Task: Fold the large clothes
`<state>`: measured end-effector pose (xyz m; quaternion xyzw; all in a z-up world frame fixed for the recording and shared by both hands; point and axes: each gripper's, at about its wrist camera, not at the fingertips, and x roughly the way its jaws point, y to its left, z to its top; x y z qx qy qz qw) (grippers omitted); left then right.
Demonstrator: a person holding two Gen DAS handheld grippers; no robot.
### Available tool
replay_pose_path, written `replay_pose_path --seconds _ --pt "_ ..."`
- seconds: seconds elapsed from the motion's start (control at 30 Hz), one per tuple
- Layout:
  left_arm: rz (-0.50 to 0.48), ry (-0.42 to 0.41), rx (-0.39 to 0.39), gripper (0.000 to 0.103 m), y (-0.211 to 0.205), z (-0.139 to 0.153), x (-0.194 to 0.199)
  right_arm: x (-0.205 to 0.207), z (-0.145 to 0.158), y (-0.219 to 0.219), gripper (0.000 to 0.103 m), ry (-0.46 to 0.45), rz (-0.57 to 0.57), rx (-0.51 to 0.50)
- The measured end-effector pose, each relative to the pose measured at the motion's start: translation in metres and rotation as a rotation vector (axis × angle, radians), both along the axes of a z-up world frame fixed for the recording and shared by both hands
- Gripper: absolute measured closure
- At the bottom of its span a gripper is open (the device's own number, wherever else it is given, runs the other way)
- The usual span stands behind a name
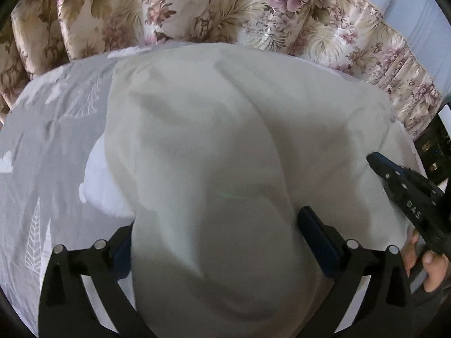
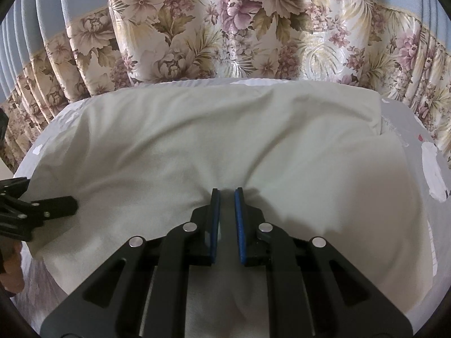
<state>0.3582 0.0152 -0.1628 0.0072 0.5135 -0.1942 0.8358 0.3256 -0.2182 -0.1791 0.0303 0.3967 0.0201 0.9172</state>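
1. A large off-white garment (image 2: 197, 140) is lying spread on a grey bed cover (image 1: 50, 129) with a white leaf pattern, in front of a floral curtain (image 2: 225, 33).
2. The left gripper (image 1: 217, 231) is standing wide open; a raised fold of the garment is passing between its fingers (image 1: 313, 225), and the pads are not pressing on it.
3. The right gripper (image 2: 227, 194) is pinching a small ridge of the garment between its blue pads (image 2: 239, 225), the jaws nearly closed.
4. A hand (image 1: 425, 264) is holding the right gripper's handle at the garment's edge.
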Motion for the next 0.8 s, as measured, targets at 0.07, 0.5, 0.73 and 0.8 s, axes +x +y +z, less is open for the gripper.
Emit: replay_pose_path --seconds 0.07,0.5,0.73,0.8 --pt "0.007 -0.004 -0.024 0.002 -0.001 0.002 0.005 0.000 0.000 0.000 0.093 0.000 0.000 -0.002" --pt "-0.039 -0.159 0.214 0.051 -0.041 0.017 -0.001 0.000 -0.002 -0.001 0.093 -0.003 -0.013 0.017" --pt "-0.035 -0.187 0.250 0.056 -0.045 0.023 -0.007 0.001 -0.003 -0.008 0.094 0.013 -0.030 0.082" --pt "-0.037 -0.209 0.263 0.058 -0.050 0.029 -0.011 0.002 -0.004 -0.011 0.094 0.017 -0.034 0.102"
